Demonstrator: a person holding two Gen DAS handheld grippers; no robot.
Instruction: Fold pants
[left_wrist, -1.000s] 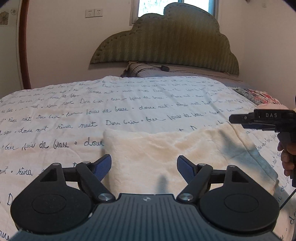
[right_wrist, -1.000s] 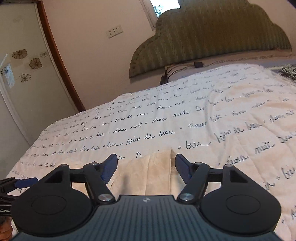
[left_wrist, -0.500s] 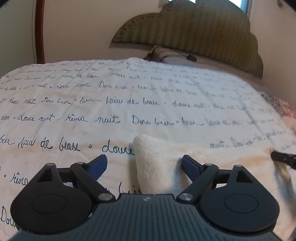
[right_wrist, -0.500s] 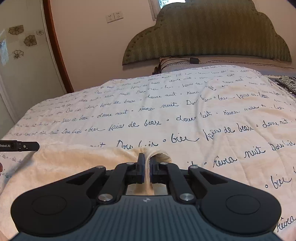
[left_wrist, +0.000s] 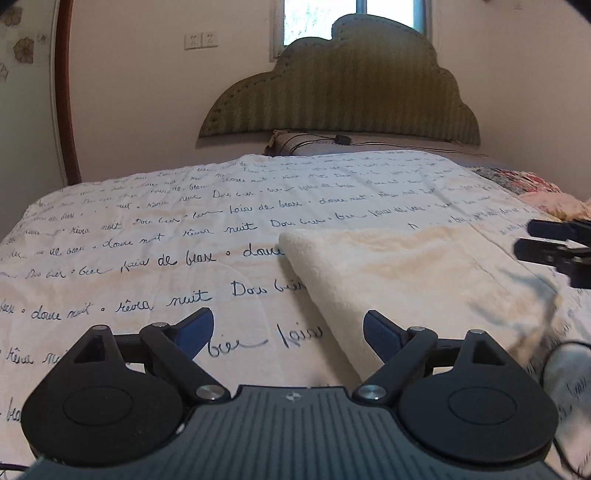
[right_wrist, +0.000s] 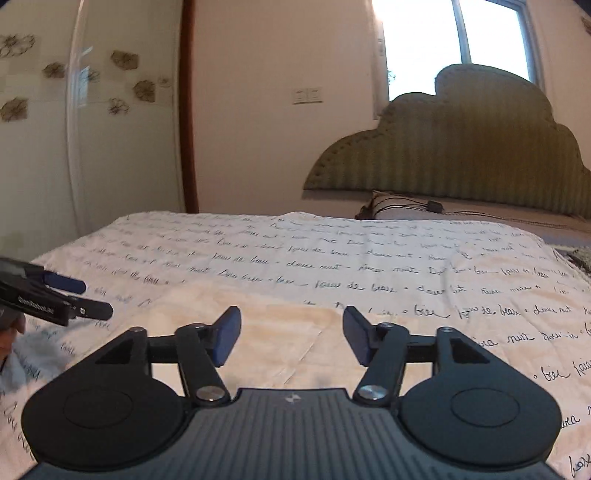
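Note:
The cream fleece pants (left_wrist: 399, 273) lie folded flat on the bed, a thick folded edge at their left side. They also show in the right wrist view (right_wrist: 258, 332). My left gripper (left_wrist: 288, 328) is open and empty, just left of and in front of the folded edge. My right gripper (right_wrist: 291, 338) is open and empty, held above the pants. The right gripper shows at the right edge of the left wrist view (left_wrist: 554, 243); the left gripper shows at the left edge of the right wrist view (right_wrist: 59, 295).
The bed is covered by a white quilt with blue script (left_wrist: 147, 266). A green headboard (left_wrist: 343, 92) and a pillow with a black cable (left_wrist: 306, 142) are at the far end. A floral cloth (left_wrist: 532, 188) lies at the right. A wooden door frame (right_wrist: 188, 110) stands left.
My right gripper was shut on the pants' edge half a second ago; it has let go, opened and lifted. My left gripper stayed open and moved left, off the pants.

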